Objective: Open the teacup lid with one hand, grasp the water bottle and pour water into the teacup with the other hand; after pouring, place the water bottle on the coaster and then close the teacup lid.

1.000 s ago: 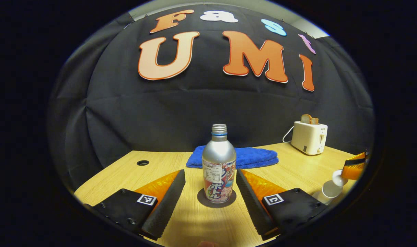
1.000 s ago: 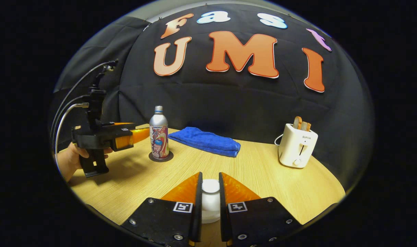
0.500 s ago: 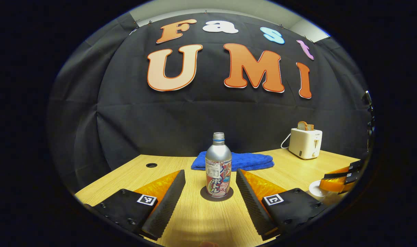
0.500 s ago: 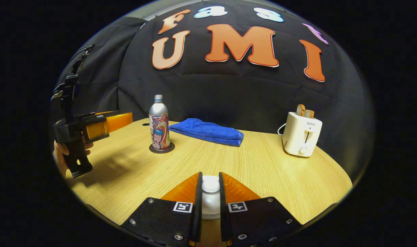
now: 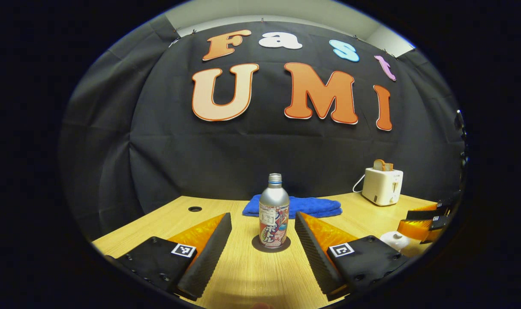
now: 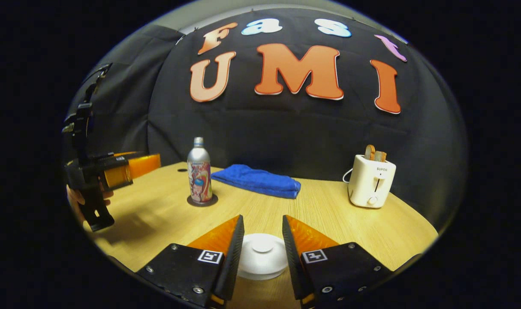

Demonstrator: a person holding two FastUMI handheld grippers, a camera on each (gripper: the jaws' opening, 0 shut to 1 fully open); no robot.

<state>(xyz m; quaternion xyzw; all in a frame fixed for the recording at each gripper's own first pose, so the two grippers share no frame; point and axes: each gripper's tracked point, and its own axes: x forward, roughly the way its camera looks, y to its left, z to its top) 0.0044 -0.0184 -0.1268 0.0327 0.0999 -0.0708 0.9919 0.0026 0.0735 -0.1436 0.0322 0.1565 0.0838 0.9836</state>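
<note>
A silver water bottle [image 5: 274, 210] with a printed label stands upright on a dark round coaster [image 5: 271, 245]. My left gripper [image 5: 262, 219] is open and sits a short way back from the bottle, touching nothing. In the right gripper view the white teacup lid [image 6: 262, 255] lies flat on the teacup, its knob between the parted fingers of my open right gripper [image 6: 262, 219]. The fingers do not press on the knob. The same lid [image 5: 395, 238] appears at the right edge of the left gripper view beside the right gripper [image 5: 419, 223]. The bottle [image 6: 199, 171] and the left gripper [image 6: 136, 165], held by a hand [image 6: 78, 197], are at the left.
A folded blue towel [image 5: 303, 206] lies behind the bottle near the back wall. A white toaster [image 6: 371, 186] with bread in it stands at the back right. The wooden table [image 6: 329, 214] has a cable hole [image 5: 195, 209] at its back left.
My right gripper went from shut on the lid's knob to open, with the lid now resting on the cup. My left gripper drew back from the bottle.
</note>
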